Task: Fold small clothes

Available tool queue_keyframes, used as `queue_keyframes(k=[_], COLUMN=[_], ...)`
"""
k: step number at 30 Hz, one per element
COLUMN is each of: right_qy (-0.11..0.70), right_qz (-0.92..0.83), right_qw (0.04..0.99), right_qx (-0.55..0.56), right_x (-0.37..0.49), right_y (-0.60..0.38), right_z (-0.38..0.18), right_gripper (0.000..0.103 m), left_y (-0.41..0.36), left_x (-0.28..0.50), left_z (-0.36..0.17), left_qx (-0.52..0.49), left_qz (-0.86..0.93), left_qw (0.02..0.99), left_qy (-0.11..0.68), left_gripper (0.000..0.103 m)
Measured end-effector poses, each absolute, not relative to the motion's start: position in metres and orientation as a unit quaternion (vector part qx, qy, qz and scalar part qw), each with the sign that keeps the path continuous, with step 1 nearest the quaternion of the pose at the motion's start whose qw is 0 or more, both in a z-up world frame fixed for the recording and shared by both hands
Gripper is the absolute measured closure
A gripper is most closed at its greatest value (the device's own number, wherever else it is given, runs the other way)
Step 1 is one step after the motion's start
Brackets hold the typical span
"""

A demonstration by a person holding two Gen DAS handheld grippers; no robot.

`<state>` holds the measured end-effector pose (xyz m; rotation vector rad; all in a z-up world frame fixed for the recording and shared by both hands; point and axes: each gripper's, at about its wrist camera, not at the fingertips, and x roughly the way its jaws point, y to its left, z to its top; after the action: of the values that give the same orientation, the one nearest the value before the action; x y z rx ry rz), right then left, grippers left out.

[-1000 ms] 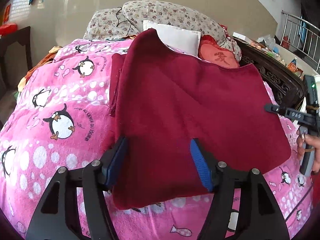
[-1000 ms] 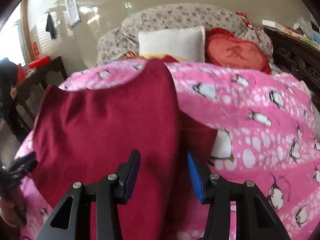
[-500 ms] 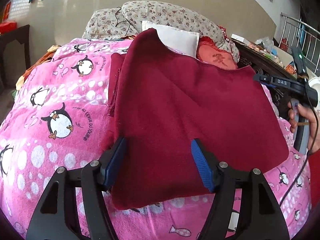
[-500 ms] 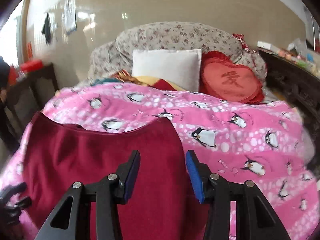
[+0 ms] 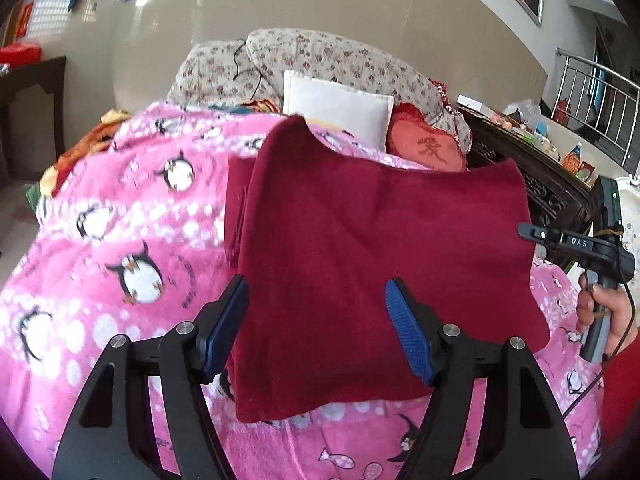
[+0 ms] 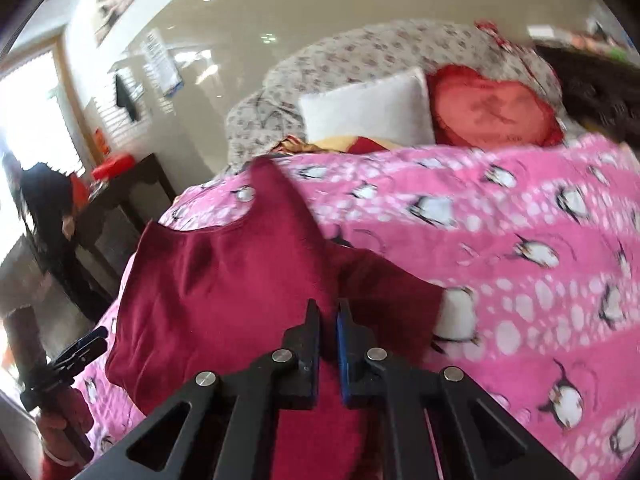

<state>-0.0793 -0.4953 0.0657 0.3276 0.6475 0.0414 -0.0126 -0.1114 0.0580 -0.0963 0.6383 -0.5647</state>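
A pink penguin-print blanket (image 5: 132, 216) covers the bed, with a dark red garment (image 5: 360, 256) lying on it.

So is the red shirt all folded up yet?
Not yet. Done: one side of the dark red garment already lies folded over on the pink penguin blanket. In hand: the right gripper looks pinched shut on its near edge, while the left gripper is open above the cloth, holding nothing. Left: it is still wide, so more folds probably remain.

Left hand-held gripper (image 5: 316, 320): black angular linkage arms, silver round screws, ribbed blue finger pads (image 5: 404, 336). Right hand-held gripper (image 6: 328, 320): identical black frame, silver screws, blue pad; white "DAS" lettering, thin black cable. Bare-skinned hand (image 5: 608, 312), red sleeve.
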Motion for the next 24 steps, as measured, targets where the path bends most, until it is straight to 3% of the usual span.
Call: queue_keyframes(k=[5, 9, 10, 12, 18, 24], right_qy=[0.364, 0.345, 0.333, 0.318, 0.32, 0.393], right_qz=[-0.032, -0.028, -0.032, -0.047, 0.047, 0.023], right_qw=[0.915, 0.921, 0.923, 0.93, 0.938, 0.918], right_qx=[0.17, 0.181, 0.188, 0.18, 0.125, 0.054], right_x=[-0.056, -0.066, -0.073, -0.085, -0.093, -0.056], right_y=[-0.515, -0.515, -0.515, -0.509, -0.455, -0.423], right_z=[0.037, 0.043, 0.047, 0.057, 0.067, 0.023], right_gripper=[0.097, 0.094, 0.09, 0.062, 0.061, 0.06], left_y=[-0.118, -0.116, -0.115, -0.112, -0.117, -0.12], left_x=[-0.004, 0.004, 0.005, 0.008, 0.005, 0.003], left_z=[0.055, 0.04, 0.037, 0.032, 0.027, 0.023], left_qx=[-0.036, -0.04, -0.041, -0.047, -0.035, -0.022], left_qz=[-0.264, -0.253, -0.249, -0.242, -0.228, -0.221], left_qw=[0.908, 0.902, 0.903, 0.902, 0.908, 0.911], left_qy=[0.323, 0.347, 0.348, 0.353, 0.349, 0.348], left_gripper=[0.032, 0.032, 0.032, 0.032, 0.032, 0.032])
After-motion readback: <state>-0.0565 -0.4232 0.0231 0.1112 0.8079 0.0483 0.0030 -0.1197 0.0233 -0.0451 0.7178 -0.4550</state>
